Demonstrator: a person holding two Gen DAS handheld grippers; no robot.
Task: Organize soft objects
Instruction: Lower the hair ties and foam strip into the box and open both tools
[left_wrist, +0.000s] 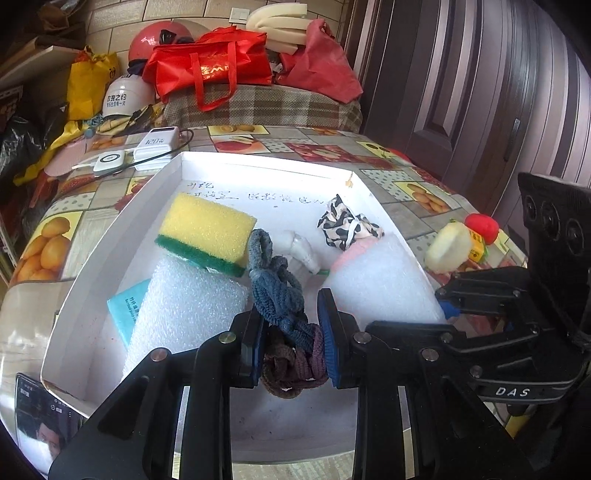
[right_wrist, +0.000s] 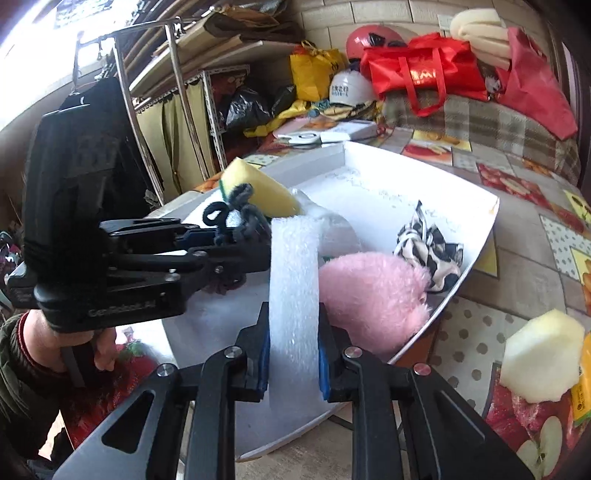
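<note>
Squeezing a knotted bunch of hair ties in the left gripper fingers, over the white box; pinching a white foam strip in the right gripper fingers, beside the pink fluffy thing in that box on the tabletop

cluttered home – fruit-print tablecloth, helmets, shopping bags
</note>
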